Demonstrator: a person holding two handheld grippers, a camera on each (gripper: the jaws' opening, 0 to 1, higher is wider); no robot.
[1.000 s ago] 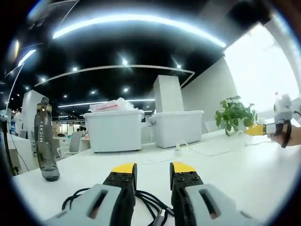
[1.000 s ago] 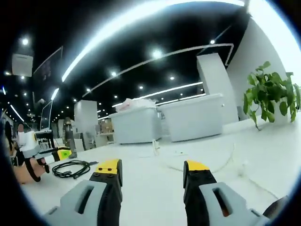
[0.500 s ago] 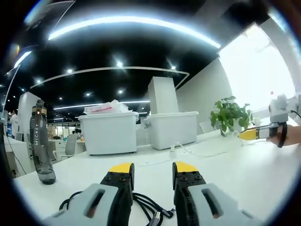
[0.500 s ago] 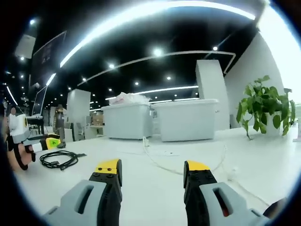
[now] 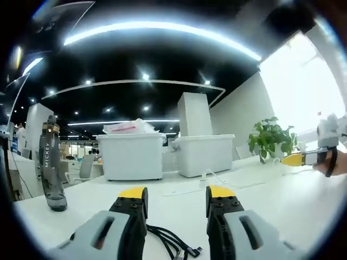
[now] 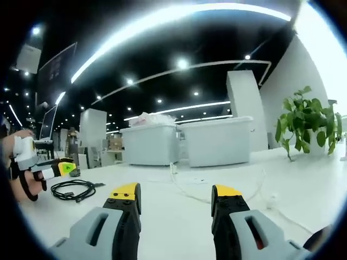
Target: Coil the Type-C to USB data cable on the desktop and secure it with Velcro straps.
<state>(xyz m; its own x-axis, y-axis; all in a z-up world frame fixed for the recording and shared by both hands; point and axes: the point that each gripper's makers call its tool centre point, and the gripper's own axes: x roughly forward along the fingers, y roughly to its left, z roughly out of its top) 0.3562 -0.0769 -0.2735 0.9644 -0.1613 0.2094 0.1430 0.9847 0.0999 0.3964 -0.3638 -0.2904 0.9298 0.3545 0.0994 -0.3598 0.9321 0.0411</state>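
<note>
Visibly, one black cable [image 6: 71,189], two white bins [image 5: 132,156], both tongs [image 5: 175,196] [image 6: 175,194] parted

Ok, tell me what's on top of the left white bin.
The left bin carries a heap of crumpled white material with a red streak, rising above its rim. What lies under that heap or inside the bin is hidden by its walls.

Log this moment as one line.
left tongs: open, over loose black data cable | right tongs: open, empty | cable: on white desk, uncoiled
</note>
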